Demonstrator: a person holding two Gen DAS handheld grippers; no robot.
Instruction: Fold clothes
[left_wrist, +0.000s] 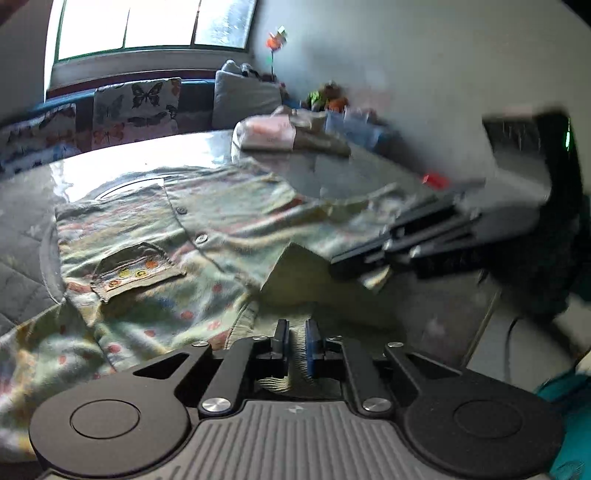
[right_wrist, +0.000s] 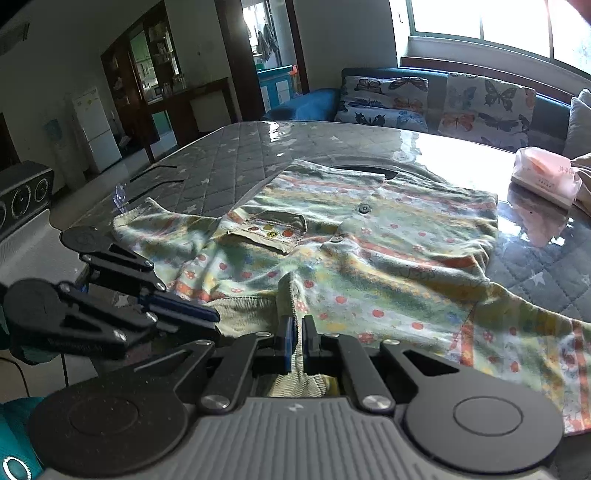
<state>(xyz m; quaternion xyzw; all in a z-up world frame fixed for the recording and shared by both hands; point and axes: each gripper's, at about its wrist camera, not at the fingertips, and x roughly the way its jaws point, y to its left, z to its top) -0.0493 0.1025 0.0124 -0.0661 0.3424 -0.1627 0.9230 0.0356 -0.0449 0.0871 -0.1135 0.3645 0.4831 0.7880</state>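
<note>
L claw (left_wrist: 295, 332) clamped on shirt (left_wrist: 221, 221) hem, angled down | R claw (right_wrist: 298, 332) same, alongside

No legible text, label, brand or number appeared in either view. The pink packet (right_wrist: 546, 175) on the table (right_wrist: 236, 155) carried a line of small print, too small and blurred to be read. The pocket (right_wrist: 271, 230) of the shirt (right_wrist: 369, 258) bore round coloured emblems only, without lettering.
</note>
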